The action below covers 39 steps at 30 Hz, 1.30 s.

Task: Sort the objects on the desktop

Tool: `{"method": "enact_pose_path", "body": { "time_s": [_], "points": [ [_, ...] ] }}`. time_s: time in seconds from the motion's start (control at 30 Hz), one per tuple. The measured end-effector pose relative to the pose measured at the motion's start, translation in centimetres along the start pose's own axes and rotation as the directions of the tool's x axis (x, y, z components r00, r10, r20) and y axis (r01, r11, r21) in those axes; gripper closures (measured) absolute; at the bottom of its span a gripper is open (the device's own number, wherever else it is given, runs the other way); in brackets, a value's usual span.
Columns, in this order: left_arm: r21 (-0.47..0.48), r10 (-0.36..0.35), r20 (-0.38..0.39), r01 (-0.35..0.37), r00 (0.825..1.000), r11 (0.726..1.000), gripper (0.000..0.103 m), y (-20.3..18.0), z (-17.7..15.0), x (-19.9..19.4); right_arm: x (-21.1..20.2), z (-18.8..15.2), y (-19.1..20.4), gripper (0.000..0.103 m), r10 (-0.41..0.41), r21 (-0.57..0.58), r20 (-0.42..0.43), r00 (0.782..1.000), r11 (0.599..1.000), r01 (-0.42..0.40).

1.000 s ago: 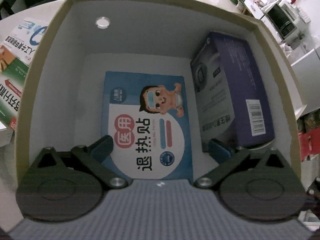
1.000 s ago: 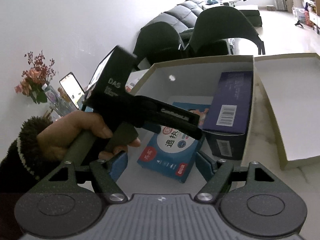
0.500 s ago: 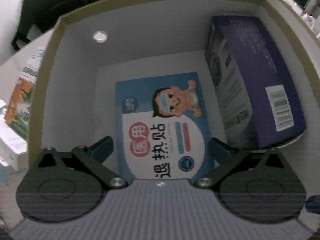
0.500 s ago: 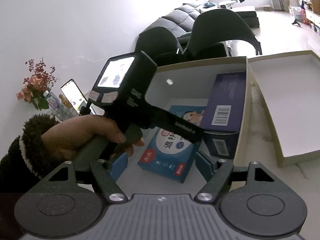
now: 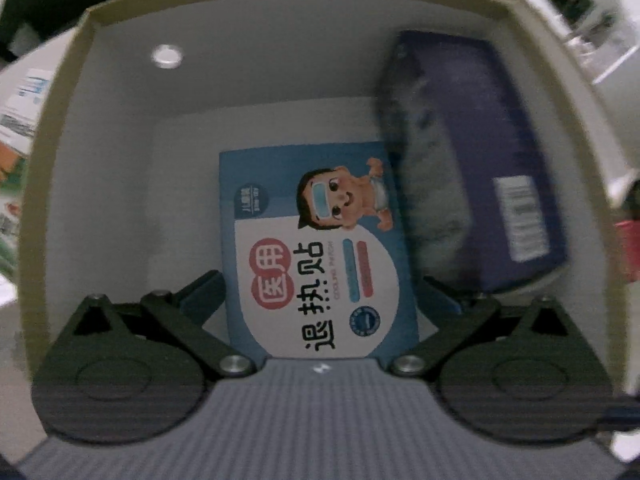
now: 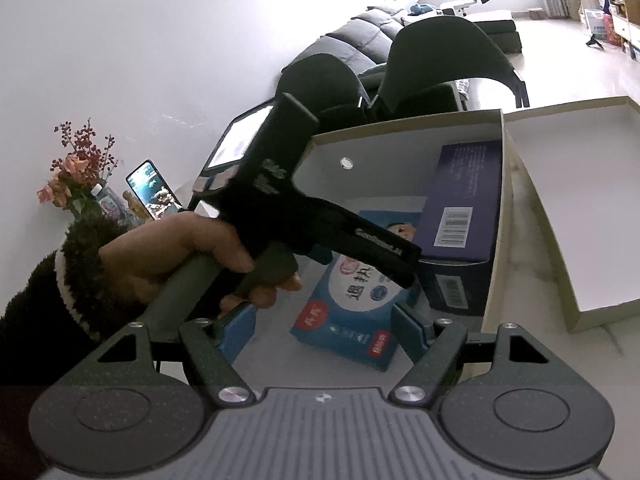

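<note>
Cardboard storage box (image 5: 60,184) holds flat glossy blue carton (image 5: 316,248); purple rectangular carton (image 5: 500,160) alongside.

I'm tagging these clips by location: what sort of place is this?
Most likely a home living room: a grey sofa and dark chairs stand behind the table, and flowers sit by the white wall. An open cardboard box holds medicine packs.
</note>
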<state>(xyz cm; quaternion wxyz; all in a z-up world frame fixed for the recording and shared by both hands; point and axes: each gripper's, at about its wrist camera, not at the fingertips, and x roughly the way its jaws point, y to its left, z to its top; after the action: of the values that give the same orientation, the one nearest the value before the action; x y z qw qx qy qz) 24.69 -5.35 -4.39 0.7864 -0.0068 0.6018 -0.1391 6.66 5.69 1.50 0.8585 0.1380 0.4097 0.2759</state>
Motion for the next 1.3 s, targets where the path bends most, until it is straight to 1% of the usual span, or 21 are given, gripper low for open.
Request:
{"method": "enact_pose_path", "body": {
  "time_s": [0.03, 0.23, 0.3, 0.33, 0.37, 0.43, 0.5, 0.57, 0.63, 0.67, 0.7, 0.77, 0.8, 0.87, 0.93, 1.03, 1.07, 1.13, 1.2, 1.23, 1.3],
  "points": [
    [-0.003, -0.026, 0.002, 0.026, 1.000, 1.000, 0.001, 0.1, -0.1, -0.1, 0.0, 0.0, -0.1, 0.026, -0.001, 0.002, -0.001, 1.000, 1.000, 0.001],
    [-0.029, -0.096, 0.032, 0.097, 0.995, 0.995, 0.000, 1.3, -0.6, -0.5, 0.0, 0.1, -0.4, 0.026, -0.006, 0.026, 0.001, 1.000, 1.000, 0.006],
    [-0.069, -0.123, -0.014, 0.122, 0.992, 0.990, 0.000, 1.8, -0.8, 0.2, 0.1, 0.0, -0.4, 0.026, -0.010, 0.030, -0.001, 1.000, 0.999, 0.010],
    [-0.083, -0.135, -0.021, 0.133, 0.991, 0.988, 0.000, 1.9, -1.2, 0.8, 0.1, 0.0, -0.4, 0.026, -0.012, 0.031, -0.002, 1.000, 0.999, 0.012],
    [-0.095, -0.146, -0.022, 0.144, 0.989, 0.985, 0.000, 2.0, -1.5, 1.4, 0.2, 0.0, -0.4, 0.026, -0.014, 0.032, -0.003, 1.000, 0.999, 0.014],
    [-0.123, -0.171, 0.006, 0.170, 0.985, 0.978, 0.002, 2.4, -1.8, 1.2, 0.2, 0.0, -0.4, 0.026, -0.015, 0.035, -0.001, 1.000, 0.999, 0.015],
    [-0.167, -0.199, 0.026, 0.201, 0.980, 0.965, 0.004, 3.1, -2.0, 0.9, 0.2, 0.0, -0.4, 0.026, -0.018, 0.038, 0.001, 1.000, 0.999, 0.018],
    [-0.192, -0.234, 0.056, 0.240, 0.971, 0.952, 0.006, 3.9, -2.3, 0.3, 0.2, 0.1, -0.5, 0.026, -0.022, 0.042, 0.002, 1.000, 0.999, 0.022],
    [-0.207, -0.293, 0.086, 0.304, 0.952, 0.930, 0.006, 4.2, -2.6, -0.4, 0.2, 0.2, -0.6, 0.026, -0.026, 0.044, 0.005, 1.000, 0.999, 0.025],
    [-0.201, -0.312, 0.094, 0.325, 0.946, 0.924, 0.006, 4.0, -2.7, -0.8, 0.2, 0.3, -0.6, 0.026, -0.027, 0.045, 0.008, 1.000, 0.999, 0.027],
    [-0.180, -0.314, 0.101, 0.328, 0.944, 0.927, 0.006, 3.4, -2.8, -1.2, 0.2, 0.3, -0.6, 0.024, -0.029, 0.045, 0.011, 1.000, 0.999, 0.028],
    [-0.140, -0.307, 0.114, 0.321, 0.945, 0.937, 0.006, 2.4, -2.8, -2.0, 0.1, 0.4, -0.5, 0.024, -0.033, 0.044, 0.017, 0.999, 0.999, 0.033],
    [-0.137, -0.316, 0.122, 0.332, 0.941, 0.933, 0.006, 2.5, -2.8, -2.3, 0.0, 0.4, -0.5, 0.024, -0.029, 0.045, 0.019, 0.999, 0.999, 0.028],
    [-0.137, -0.333, 0.143, 0.352, 0.932, 0.926, 0.006, 4.6, -2.9, -2.7, -0.3, 0.4, -0.5, 0.024, -0.014, 0.052, 0.024, 1.000, 0.999, 0.013],
    [-0.128, -0.354, 0.172, 0.377, 0.919, 0.917, 0.006, 7.3, -4.6, -3.8, -0.5, 0.3, -0.8, 0.024, -0.008, 0.060, 0.026, 1.000, 0.998, 0.007],
    [-0.113, -0.397, 0.228, 0.429, 0.889, 0.896, 0.005, 7.3, -4.7, -3.4, -0.4, 0.3, -1.4, 0.024, -0.007, 0.083, 0.018, 1.000, 0.997, 0.005],
    [-0.106, -0.417, 0.247, 0.452, 0.875, 0.886, 0.005, 7.2, -4.5, -3.4, -0.3, 0.2, -1.6, 0.024, -0.006, 0.091, 0.015, 1.000, 0.996, 0.005],
    [-0.095, -0.464, 0.283, 0.506, 0.840, 0.858, 0.005, 7.6, -4.5, -4.0, 0.0, 0.4, -1.9, 0.024, -0.012, 0.095, 0.011, 1.000, 0.995, 0.011],
    [-0.094, -0.498, 0.298, 0.544, 0.814, 0.834, 0.003, 7.2, -3.9, -3.9, 0.4, 0.5, -1.9, 0.024, -0.017, 0.095, 0.001, 1.000, 0.995, 0.016],
    [-0.096, -0.503, 0.301, 0.550, 0.810, 0.830, 0.002, 6.8, -3.6, -3.7, 0.7, 0.6, -1.7, 0.024, -0.018, 0.090, -0.005, 1.000, 0.996, 0.018],
    [-0.094, -0.501, 0.306, 0.549, 0.810, 0.830, 0.001, 6.2, -3.4, -3.4, 1.4, 0.8, -1.3, 0.024, -0.029, 0.076, -0.018, 0.999, 0.997, 0.030]
  ]
}}
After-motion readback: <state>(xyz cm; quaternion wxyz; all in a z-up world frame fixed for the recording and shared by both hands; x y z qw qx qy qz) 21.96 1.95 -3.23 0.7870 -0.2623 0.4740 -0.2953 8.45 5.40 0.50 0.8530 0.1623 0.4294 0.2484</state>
